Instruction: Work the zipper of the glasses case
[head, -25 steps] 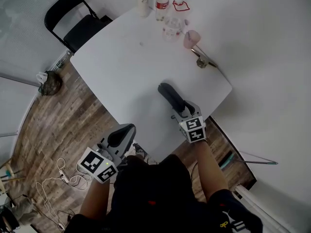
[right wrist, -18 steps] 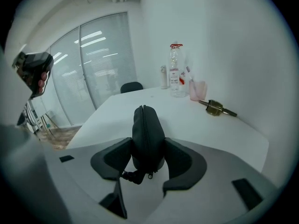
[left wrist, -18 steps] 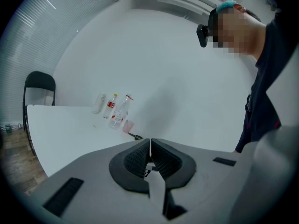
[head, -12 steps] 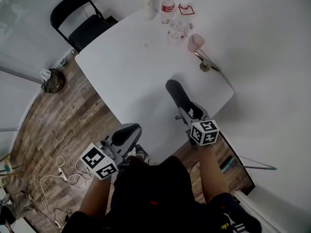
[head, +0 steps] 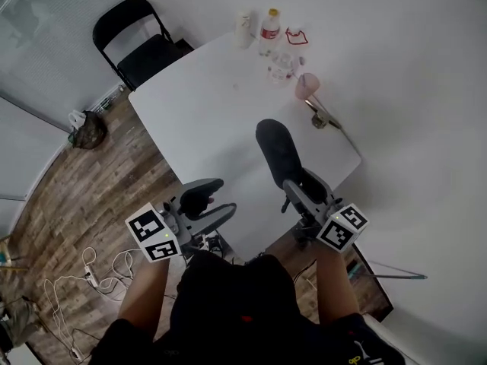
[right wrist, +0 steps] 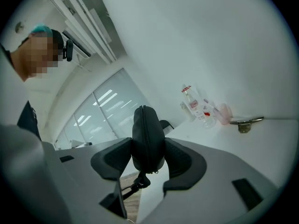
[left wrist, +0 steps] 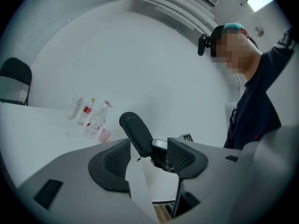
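Observation:
The black glasses case [head: 277,152] is held up over the white table [head: 199,112], pointing away from me. My right gripper [head: 298,182] is shut on its near end. In the right gripper view the case [right wrist: 148,135] stands upright between the pads, its zipper line facing the camera and the pull hanging below. My left gripper [head: 214,206] hovers at the table's near edge, to the left of the case and apart from it. Its jaws are opening with nothing between them. In the left gripper view the case [left wrist: 136,132] shows beyond the left gripper [left wrist: 148,156].
At the table's far end stand a white cup [head: 243,19], a red-labelled bottle [head: 271,24], a clear bottle [head: 280,65], a pink cup [head: 307,85] and a metal piece [head: 319,117]. A black chair [head: 143,46] stands beyond the far left corner. Cables [head: 90,271] lie on the wooden floor.
The right gripper has drawn back toward me with the case, which now reads larger and higher. The left gripper's jaws, shut before, have spread apart.

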The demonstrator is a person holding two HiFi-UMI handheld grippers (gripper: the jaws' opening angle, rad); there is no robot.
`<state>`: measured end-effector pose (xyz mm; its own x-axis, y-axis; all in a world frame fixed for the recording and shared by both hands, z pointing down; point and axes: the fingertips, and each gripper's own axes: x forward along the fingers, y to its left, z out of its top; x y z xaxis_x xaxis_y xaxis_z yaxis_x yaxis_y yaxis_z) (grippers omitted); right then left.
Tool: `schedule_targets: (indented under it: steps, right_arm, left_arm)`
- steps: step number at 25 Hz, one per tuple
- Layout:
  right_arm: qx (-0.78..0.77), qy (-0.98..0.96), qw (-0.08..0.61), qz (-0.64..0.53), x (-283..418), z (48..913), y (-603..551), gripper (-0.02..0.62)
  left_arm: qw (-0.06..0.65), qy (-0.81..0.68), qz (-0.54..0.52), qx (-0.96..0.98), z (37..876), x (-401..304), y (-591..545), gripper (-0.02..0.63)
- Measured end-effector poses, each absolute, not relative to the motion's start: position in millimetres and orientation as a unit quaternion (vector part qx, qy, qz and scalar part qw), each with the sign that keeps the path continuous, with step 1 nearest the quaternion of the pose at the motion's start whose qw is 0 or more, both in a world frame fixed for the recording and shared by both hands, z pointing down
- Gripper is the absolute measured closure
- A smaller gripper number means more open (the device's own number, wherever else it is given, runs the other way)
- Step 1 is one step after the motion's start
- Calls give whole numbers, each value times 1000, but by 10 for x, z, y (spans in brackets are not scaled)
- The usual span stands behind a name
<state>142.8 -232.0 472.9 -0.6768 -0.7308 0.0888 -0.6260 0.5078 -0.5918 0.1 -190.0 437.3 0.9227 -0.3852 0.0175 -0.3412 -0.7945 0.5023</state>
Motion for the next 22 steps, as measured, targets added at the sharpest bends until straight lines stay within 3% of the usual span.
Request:
schedule_targets:
  steps: [9, 15, 22]
  right_arm:
    - [-249, 892, 168, -338, 884, 3896, -1845, 362]
    - [-176, 902, 164, -360, 579, 3771, -1616, 362]
    - [-135, 908, 134, -374, 325, 3747, -1419, 362]
  left_arm:
    - [312, -102, -167, 930, 3727, 105, -2057, 257]
    - [313, -40, -197, 928, 3429, 138, -1980, 250]
    - [270, -1, -155, 950, 3370, 202, -1691, 252]
